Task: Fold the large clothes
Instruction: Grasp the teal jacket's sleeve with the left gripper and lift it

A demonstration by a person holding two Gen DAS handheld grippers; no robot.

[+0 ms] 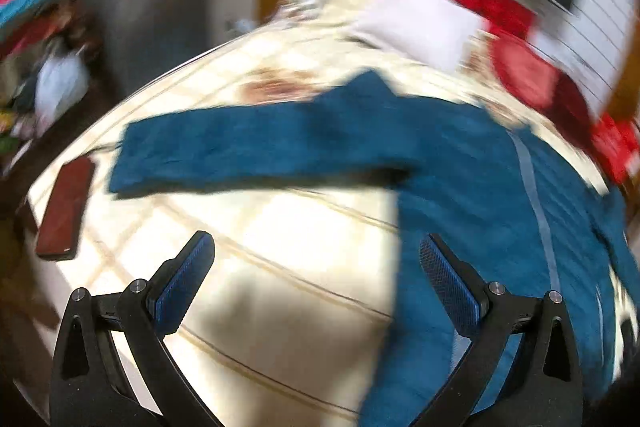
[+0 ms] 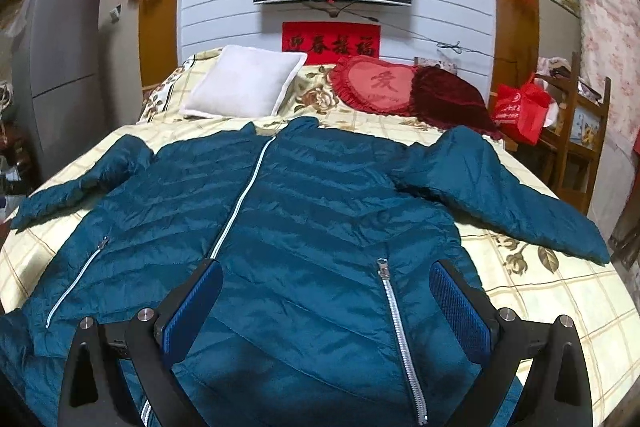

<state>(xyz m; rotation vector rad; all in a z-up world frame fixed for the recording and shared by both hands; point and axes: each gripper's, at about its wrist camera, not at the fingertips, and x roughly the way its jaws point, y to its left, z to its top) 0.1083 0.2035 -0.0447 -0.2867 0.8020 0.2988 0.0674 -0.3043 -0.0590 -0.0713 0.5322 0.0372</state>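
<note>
A teal quilted jacket point(image 2: 304, 211) with white zippers lies flat and face up on the bed point(image 2: 552, 291), both sleeves spread outward. My right gripper point(image 2: 326, 267) is open and empty, hovering over the jacket's lower front by the right pocket zipper. In the blurred left wrist view the jacket point(image 1: 472, 179) lies to the right, with its left sleeve point(image 1: 224, 151) stretched across the bed. My left gripper point(image 1: 316, 247) is open and empty above bare bedsheet, just left of the jacket's side edge.
A dark red phone point(image 1: 66, 207) lies near the bed's left edge. A white pillow point(image 2: 244, 85), a red heart cushion point(image 2: 376, 87) and a dark red cushion point(image 2: 452, 99) sit at the head. A wooden chair point(image 2: 576, 131) with a red bag stands right; a fridge point(image 2: 60, 67) left.
</note>
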